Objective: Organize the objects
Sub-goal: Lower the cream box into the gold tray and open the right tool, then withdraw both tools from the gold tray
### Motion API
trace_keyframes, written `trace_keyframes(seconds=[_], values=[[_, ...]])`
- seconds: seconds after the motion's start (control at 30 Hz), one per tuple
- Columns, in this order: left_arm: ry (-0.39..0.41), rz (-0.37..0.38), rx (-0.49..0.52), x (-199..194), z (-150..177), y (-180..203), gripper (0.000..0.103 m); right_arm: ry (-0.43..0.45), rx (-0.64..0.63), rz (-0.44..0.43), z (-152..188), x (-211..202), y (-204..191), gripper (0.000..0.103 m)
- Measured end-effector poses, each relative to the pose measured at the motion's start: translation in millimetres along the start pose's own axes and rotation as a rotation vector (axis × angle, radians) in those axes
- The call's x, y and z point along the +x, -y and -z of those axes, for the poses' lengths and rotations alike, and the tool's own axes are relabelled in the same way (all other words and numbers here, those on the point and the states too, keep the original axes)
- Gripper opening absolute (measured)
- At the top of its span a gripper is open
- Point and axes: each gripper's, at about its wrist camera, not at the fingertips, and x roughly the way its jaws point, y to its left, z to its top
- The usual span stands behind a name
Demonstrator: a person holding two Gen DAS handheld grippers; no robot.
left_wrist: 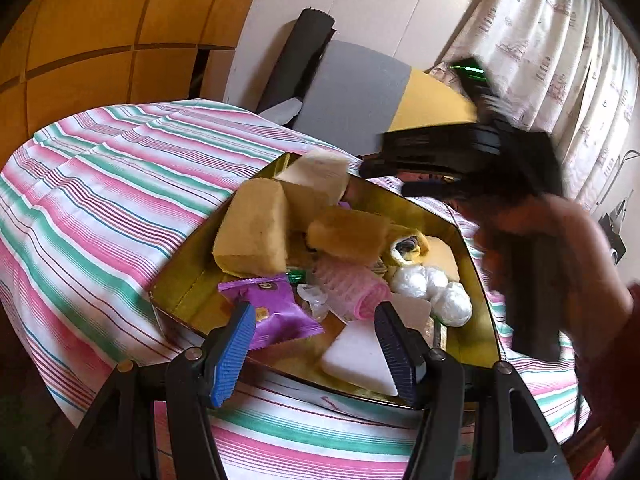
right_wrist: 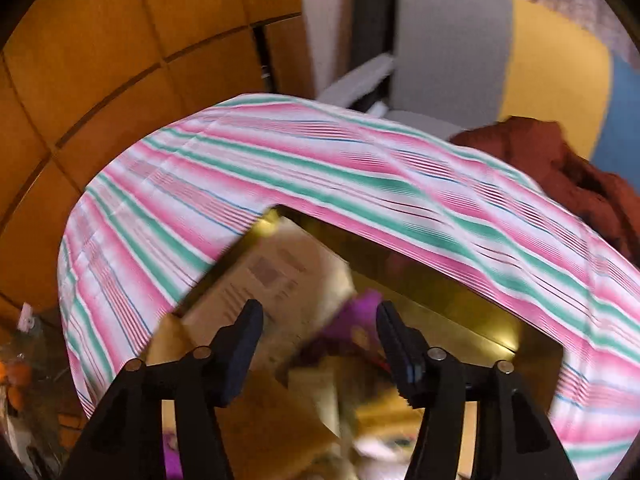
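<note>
- Blue ribbed pads point(left_wrist: 234, 350) of the left gripper point(left_wrist: 316, 354) were seen nearest the lens, set apart with nothing clamped between them.
- Between and just beyond those pads, a purple snack packet point(left_wrist: 276, 312) and a white foam wedge point(left_wrist: 356, 356) were found lying in the near end of the gold tin point(left_wrist: 176, 284).
- Past these, a pink ribbed roller point(left_wrist: 352, 286) and a cluster of white wrapped balls point(left_wrist: 434, 290) were noted in the middle of the tin.
- Farther in, two tan sponge blocks point(left_wrist: 252, 236) and a pale cardboard box point(left_wrist: 320, 174) were piled against the tin's far wall.
- The right gripper point(left_wrist: 384, 178) was seen, blurred, over the far right rim of the tin, gripped by a hand point(left_wrist: 560, 256); no contact with the contents could be confirmed.
- In the right wrist view, the right gripper point(right_wrist: 320, 344) was shown with jaws apart and empty, above the blurred box point(right_wrist: 276, 280) and a purple packet point(right_wrist: 356, 326).
- The tin was placed on a table covered by a striped pink, green and white cloth point(left_wrist: 100, 184).
- A wooden panelled cupboard point(left_wrist: 100, 20) stood behind the table, and a patterned curtain point(left_wrist: 560, 40) hung at the right.
- A rust-red garment point(right_wrist: 560, 172) lay beyond the table's far edge in the right wrist view.
</note>
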Motion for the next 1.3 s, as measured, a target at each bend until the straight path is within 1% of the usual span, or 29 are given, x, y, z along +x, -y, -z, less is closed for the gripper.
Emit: trace_keyframes(seconds=[0.03,0.07,0.13,0.23,0.27,0.3,0.4,0.43,0.5,0.6,0.67,0.73,0.8,0.9,1.0,1.03,1.1,1.13,1.2,1.23,1.27,1.3], values=[[0.000,0.001,0.001,0,0,1,0.063,0.017,0.028,-0.023,6,-12,8,0.061],[0.000,0.003,-0.001,-2,-1,3,0.063,0.032,0.051,-0.033,12,-22,14,0.065],[0.008,-0.003,-0.012,-4,-2,5,0.063,0.060,0.097,-0.028,33,-47,28,0.070],[0.009,-0.042,-0.017,-8,-2,12,0.063,0.049,0.155,0.001,68,-73,49,0.071],[0.009,-0.072,-0.009,-9,-2,16,0.063,0.039,0.167,-0.004,78,-79,54,0.071],[0.010,-0.088,-0.004,-9,-2,17,0.063,0.034,0.173,-0.011,87,-84,56,0.071],[0.017,-0.126,0.005,-15,0,25,0.063,0.009,0.156,-0.020,109,-91,53,0.064],[0.020,-0.137,0.007,-17,1,26,0.063,0.003,0.144,-0.027,113,-90,49,0.060],[0.028,-0.159,0.011,-22,0,26,0.063,0.003,0.112,-0.042,116,-86,38,0.057],[0.059,-0.201,0.016,-36,-2,24,0.063,0.033,0.061,-0.100,100,-74,14,0.057],[0.071,-0.224,0.018,-42,-4,21,0.063,0.056,0.003,-0.079,84,-63,-5,0.057],[0.081,-0.263,0.014,-48,-6,15,0.063,0.083,-0.046,-0.069,64,-49,-22,0.058],[0.077,-0.282,0.000,-50,-6,9,0.063,0.064,-0.098,-0.072,51,-32,-36,0.061],[0.058,-0.306,-0.016,-50,-6,4,0.063,-0.005,-0.168,-0.015,41,0,-54,0.061],[0.059,-0.320,-0.025,-50,-8,3,0.063,-0.057,-0.172,0.056,49,12,-50,0.061],[0.060,-0.319,-0.025,-50,-7,2,0.063,-0.070,-0.163,0.101,55,13,-44,0.061],[0.056,-0.310,-0.021,-50,-6,5,0.063,-0.077,-0.140,0.139,62,8,-33,0.061],[0.053,-0.307,-0.019,-48,-6,6,0.063,-0.080,-0.113,0.140,68,2,-24,0.062],[0.038,-0.301,-0.005,-45,-4,12,0.063,-0.067,-0.063,0.085,77,-10,-13,0.063],[0.036,-0.300,0.002,-44,-4,14,0.063,-0.050,-0.022,0.046,82,-21,-5,0.067],[0.033,-0.303,0.011,-43,-3,17,0.063,-0.035,0.001,0.033,87,-29,-1,0.075],[0.031,-0.311,0.021,-42,-4,21,0.063,-0.015,0.019,0.025,90,-36,3,0.078]])
